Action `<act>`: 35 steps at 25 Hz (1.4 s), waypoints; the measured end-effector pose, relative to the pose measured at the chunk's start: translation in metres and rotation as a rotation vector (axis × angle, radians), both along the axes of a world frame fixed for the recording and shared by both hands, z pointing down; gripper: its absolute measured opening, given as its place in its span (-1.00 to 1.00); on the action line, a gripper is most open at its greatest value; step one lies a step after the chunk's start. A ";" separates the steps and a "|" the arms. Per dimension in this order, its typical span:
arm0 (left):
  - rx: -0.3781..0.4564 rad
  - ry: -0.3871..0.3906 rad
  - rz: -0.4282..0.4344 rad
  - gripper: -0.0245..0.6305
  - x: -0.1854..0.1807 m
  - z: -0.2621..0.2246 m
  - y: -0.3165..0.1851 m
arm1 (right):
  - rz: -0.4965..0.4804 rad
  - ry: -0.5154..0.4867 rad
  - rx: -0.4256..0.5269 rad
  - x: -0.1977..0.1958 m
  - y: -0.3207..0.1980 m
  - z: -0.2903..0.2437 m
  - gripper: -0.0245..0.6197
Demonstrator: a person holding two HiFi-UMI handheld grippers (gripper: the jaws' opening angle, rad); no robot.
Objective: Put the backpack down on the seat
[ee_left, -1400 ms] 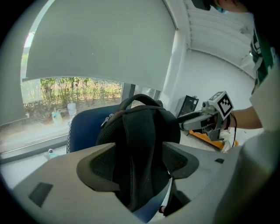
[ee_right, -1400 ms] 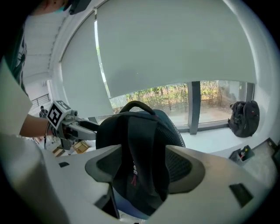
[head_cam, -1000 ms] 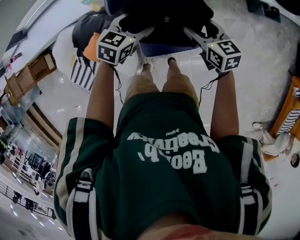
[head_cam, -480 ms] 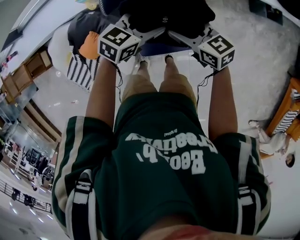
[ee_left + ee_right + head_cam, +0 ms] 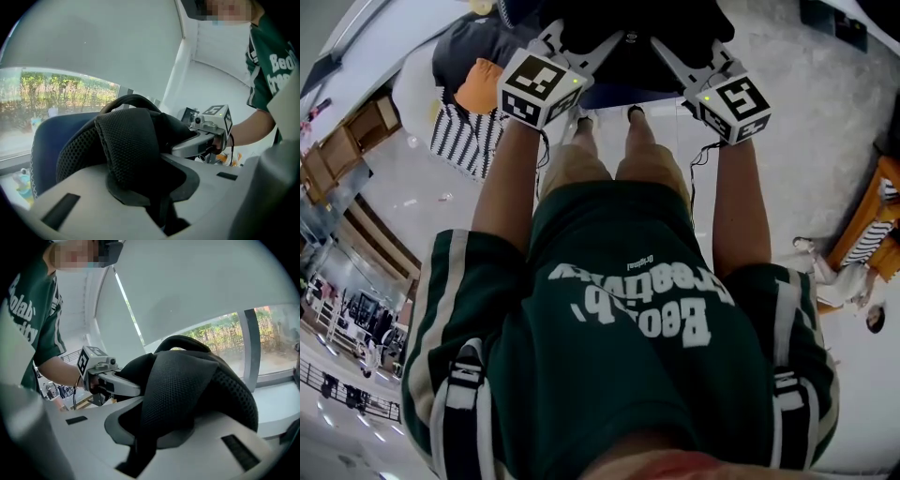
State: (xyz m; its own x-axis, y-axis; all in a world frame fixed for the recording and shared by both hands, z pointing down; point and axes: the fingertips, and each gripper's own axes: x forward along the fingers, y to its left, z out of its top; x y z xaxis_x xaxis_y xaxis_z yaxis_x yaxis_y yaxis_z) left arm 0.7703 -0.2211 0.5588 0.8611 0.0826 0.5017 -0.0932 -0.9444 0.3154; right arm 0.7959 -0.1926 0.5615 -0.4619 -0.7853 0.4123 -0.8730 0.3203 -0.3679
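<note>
The blue seat is standing just behind the black backpack; contact between them is not showing. The backpack is likely handling as soft and bulky, so grip it by the padded mesh straps. The left tool and right tool have just been closing and are each clamping one strap.

Blk mesh on backpack, dk blue on seat, dk green w/ wht lettering & pale sleeve stripes on shirt, tan on shorts, blk/wht stripes on bag, orange on item beside it, glossy wht on floor, green on shrubs outside.
</note>
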 end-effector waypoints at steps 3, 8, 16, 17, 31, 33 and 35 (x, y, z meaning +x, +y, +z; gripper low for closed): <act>0.036 0.002 0.013 -0.70 -0.002 -0.008 0.007 | 0.010 0.024 0.029 -0.002 0.006 -0.013 -0.74; 0.127 0.032 0.012 -0.70 -0.010 -0.030 0.016 | 0.053 0.005 0.094 -0.016 0.010 -0.052 -0.74; 0.264 0.112 0.009 -0.71 -0.029 -0.111 0.041 | 0.060 0.058 0.179 -0.036 0.032 -0.127 -0.74; 0.284 0.122 0.008 -0.71 -0.030 -0.122 0.042 | 0.060 0.071 0.199 -0.037 0.033 -0.139 -0.74; 0.548 0.305 -0.070 -0.71 -0.039 -0.315 0.085 | 0.001 0.251 0.514 -0.046 0.075 -0.326 -0.74; 0.566 0.326 -0.097 -0.71 -0.038 -0.343 0.089 | 0.004 0.255 0.564 -0.043 0.077 -0.355 -0.74; 0.570 0.352 -0.123 -0.71 -0.037 -0.368 0.092 | 0.004 0.279 0.601 -0.040 0.079 -0.377 -0.74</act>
State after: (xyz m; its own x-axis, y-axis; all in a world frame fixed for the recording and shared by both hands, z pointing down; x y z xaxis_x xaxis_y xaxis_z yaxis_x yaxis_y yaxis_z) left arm 0.7337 -0.1293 0.1904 0.9671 -0.2210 0.1261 -0.1938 -0.9609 -0.1976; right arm 0.7562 -0.1134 0.1843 -0.3977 -0.9175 0.0060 -0.9113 0.3957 0.1139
